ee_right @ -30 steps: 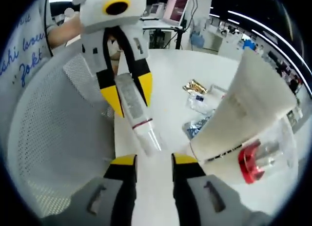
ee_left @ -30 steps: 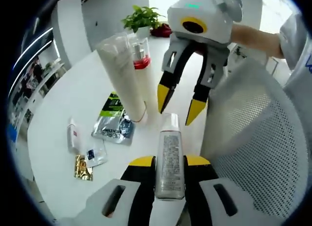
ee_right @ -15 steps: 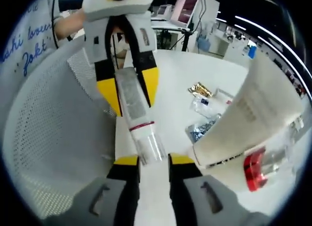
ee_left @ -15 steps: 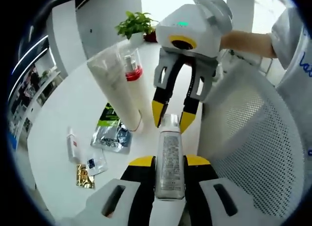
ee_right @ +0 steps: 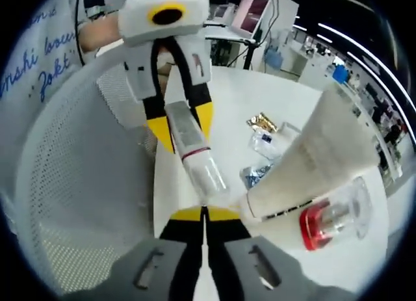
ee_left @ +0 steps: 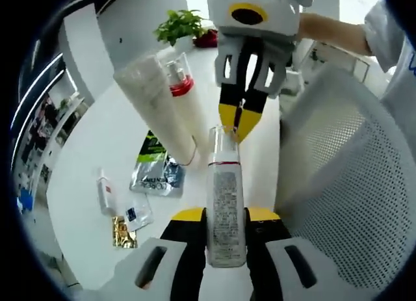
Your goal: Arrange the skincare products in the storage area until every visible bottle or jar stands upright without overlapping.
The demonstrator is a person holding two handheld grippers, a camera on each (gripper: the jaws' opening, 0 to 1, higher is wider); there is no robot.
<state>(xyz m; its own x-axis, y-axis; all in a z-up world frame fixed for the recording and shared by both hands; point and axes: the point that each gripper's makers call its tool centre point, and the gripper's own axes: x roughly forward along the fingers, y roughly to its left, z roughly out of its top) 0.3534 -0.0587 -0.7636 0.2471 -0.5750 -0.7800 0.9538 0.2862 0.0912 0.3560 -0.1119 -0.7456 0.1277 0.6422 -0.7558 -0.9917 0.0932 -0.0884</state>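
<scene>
Fingers of the right gripper [ee_left: 239, 119], apart a second ago, now pinch together on the clear cap of the bottle [ee_left: 224, 210]; the left gripper [ee_left: 224, 216] stays clamped on its body. Held above the table [ee_left: 117, 138] edge beside the white tube [ee_left: 159, 112], the bottle appears mid-handover or uncapping.

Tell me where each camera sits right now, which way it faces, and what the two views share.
Left gripper view: rides the left tool, facing the table along its clear-capped bottle, toward the right tool; a person's forearm shows.
Right gripper view: rides the right tool, facing back at the left tool and mesh chair; its jaws look shut at the bottle's cap.
Shared: the bottle, cream tube, red-collared bottle, sachets.
</scene>
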